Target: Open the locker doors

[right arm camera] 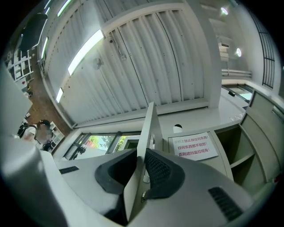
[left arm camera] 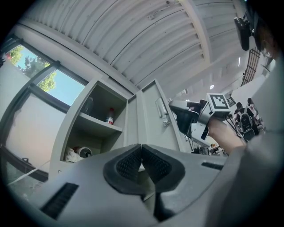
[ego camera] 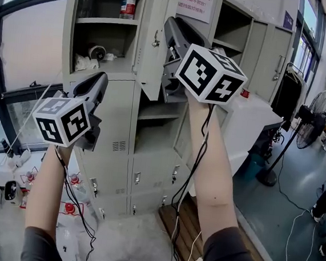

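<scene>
Grey-floored workshop with tall windows (ego camera: 23, 33), facing a bank of grey metal lockers (ego camera: 117, 128). Pinching the free edge of an upper locker door (right arm camera: 147, 133) between the pads of the right hand-held gripper (right arm camera: 141, 159), closed down to just the thin sheet's width. Gripping the bare edge rather than the small latch (ego camera: 155, 40), probably because a flat lip is giving the pads a surer bite and a longer lever for the swing. Holding that door edge-on at twelve o'clock in the head view, already well clear of its frame.

Keeping the left hand-held gripper (left arm camera: 142, 150) closed on nothing, pads touching, hanging at eight o'clock of the right one. Seemingly holding it back there to stay out of the door's arc.

Revealing, at ten o'clock of the held door, an open compartment (ego camera: 104, 29) with a bottle (ego camera: 128, 3) on its upper shelf. Showing a notice (ego camera: 195, 3) in red print at one o'clock of the door. Sitting flush at six o'clock, several lower doors (ego camera: 137, 178), apparently not yet opened. Judging from that, leaving a good part of the task undone.
</scene>
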A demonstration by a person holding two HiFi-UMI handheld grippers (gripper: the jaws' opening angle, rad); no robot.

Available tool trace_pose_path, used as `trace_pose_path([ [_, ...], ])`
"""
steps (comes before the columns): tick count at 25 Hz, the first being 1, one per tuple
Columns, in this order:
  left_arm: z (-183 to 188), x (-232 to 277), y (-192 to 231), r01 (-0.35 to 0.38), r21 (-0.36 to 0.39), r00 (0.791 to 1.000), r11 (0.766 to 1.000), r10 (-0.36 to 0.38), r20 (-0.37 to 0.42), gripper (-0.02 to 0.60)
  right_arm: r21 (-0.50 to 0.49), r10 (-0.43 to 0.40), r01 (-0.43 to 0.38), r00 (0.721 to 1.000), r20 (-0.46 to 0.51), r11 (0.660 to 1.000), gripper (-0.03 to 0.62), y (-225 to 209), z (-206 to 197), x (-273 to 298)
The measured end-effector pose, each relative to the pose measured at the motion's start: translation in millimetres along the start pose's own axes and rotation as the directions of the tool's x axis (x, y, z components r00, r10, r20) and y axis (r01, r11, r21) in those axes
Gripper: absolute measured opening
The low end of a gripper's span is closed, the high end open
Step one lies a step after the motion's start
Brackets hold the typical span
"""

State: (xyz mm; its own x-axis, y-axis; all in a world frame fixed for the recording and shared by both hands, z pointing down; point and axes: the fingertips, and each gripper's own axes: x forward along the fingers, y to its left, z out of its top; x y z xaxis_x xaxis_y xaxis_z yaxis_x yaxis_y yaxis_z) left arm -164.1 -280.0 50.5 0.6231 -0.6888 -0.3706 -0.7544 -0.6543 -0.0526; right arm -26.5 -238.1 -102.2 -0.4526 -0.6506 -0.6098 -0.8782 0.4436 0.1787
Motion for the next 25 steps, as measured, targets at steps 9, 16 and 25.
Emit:
trace_pose_path([
  [9,-5,-4,-13,-0.041,0.01,0.999,0.999,0.041,0.0,0.009,0.003,0.026,-0.026,0.999,-0.024,1.0,0.081,-7,-2,-6],
  [16,-33,-16,-25,-0.098,0.017,0.994,0.995,0.098,-0.049,0.009,-0.019,0.039,-0.039,0.999,-0.004,0.999,0.101,-16,5,-37],
  [25,-71,-56,-56,-0.194,0.084,0.977,0.978,0.2,-0.074,0.009,0.046,0.118,-0.117,0.993,-0.028,0.992,0.238,-24,-25,-106],
])
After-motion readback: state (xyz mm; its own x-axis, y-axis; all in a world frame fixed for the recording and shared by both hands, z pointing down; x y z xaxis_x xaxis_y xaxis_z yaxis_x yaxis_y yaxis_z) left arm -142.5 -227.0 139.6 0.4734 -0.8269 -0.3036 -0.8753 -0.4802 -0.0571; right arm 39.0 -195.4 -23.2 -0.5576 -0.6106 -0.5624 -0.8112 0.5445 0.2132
